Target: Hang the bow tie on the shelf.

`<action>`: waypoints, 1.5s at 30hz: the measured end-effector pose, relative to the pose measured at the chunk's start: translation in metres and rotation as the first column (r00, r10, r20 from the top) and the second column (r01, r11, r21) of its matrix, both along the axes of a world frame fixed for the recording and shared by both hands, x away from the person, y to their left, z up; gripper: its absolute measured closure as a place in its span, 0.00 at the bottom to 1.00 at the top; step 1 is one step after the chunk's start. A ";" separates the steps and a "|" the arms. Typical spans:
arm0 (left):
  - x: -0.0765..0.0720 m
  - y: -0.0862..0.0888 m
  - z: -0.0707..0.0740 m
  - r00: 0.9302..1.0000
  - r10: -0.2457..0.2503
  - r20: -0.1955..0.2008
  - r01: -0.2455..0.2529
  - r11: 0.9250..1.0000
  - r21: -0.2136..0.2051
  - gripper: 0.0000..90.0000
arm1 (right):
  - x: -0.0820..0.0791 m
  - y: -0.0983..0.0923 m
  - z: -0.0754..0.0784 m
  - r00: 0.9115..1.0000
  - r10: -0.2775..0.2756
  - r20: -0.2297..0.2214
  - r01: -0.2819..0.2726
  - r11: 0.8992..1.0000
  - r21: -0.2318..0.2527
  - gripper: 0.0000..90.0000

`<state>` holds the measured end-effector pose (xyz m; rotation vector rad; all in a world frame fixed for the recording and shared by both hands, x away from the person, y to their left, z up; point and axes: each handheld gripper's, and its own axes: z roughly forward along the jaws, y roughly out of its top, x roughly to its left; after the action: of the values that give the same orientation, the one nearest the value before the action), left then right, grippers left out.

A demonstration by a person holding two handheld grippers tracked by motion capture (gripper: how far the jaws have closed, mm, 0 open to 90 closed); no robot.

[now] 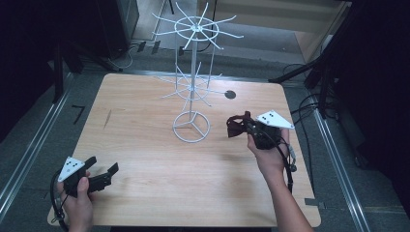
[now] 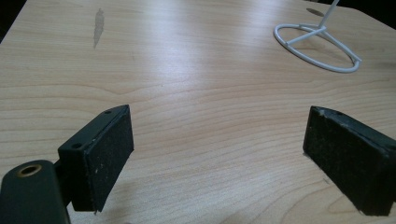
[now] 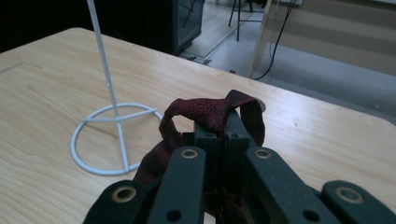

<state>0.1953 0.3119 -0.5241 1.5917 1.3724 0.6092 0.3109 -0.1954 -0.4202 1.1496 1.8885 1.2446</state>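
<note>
Right gripper (image 1: 240, 126) is clamped shut on a dark red tie (image 3: 210, 112), a loop of the cloth standing up just ahead of its jaws and the rest bunched beneath them, lifted a little off the table (image 1: 145, 159). Left gripper (image 1: 102, 170) sits wide open, nothing between its pads (image 2: 109, 154), parked low over the near left corner, well apart from the right one.

Ahead and to the left of the right gripper: the white wire rack (image 1: 192, 72), ring base (image 3: 114, 137) near the tie, thin pole going up, two tiers of spoke arms above. Beyond the rack, a small dark spot (image 1: 230, 94) on the wood. From the left gripper the base ring (image 2: 317, 46) lies far off to its front right.

Likely job: hang the tie on a rack arm.

Risks, as I judge them:
- Grip is on a bunched fold, so the loop may collapse or slip out on the way up.
- Rack looks light and top-heavy; a nudge on an arm or pole from the right gripper could tip or spin it.
- Left gripper is too far off to steady the base if that happens.
- Arms are thin and crowded; the loop could miss one or snag a neighbour.
- Trailing cloth under the jaws may drag on the base ring.
</note>
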 end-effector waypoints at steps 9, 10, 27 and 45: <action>0.000 0.000 0.000 1.000 -0.001 -0.001 0.001 1.000 0.000 0.10 | 0.004 0.009 0.015 1.000 0.017 0.021 -0.017 1.000 -0.005 0.99; 0.000 0.000 0.000 1.000 -0.001 0.000 0.001 1.000 0.000 0.10 | 0.005 0.010 0.016 1.000 0.018 0.024 -0.018 1.000 -0.007 0.99; 0.000 0.000 0.000 1.000 0.000 -0.002 0.000 1.000 -0.003 0.10 | 0.024 0.026 0.039 0.999 0.026 0.045 -0.024 0.999 -0.041 0.99; 0.000 0.001 0.000 1.000 0.002 -0.003 -0.002 1.000 -0.008 0.10 | 0.047 0.035 0.056 0.998 0.038 0.044 -0.036 0.998 -0.045 0.99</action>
<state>0.1956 0.3126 -0.5241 1.5860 1.3765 0.6024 0.3584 -0.1606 -0.3641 1.0601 1.9026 1.2326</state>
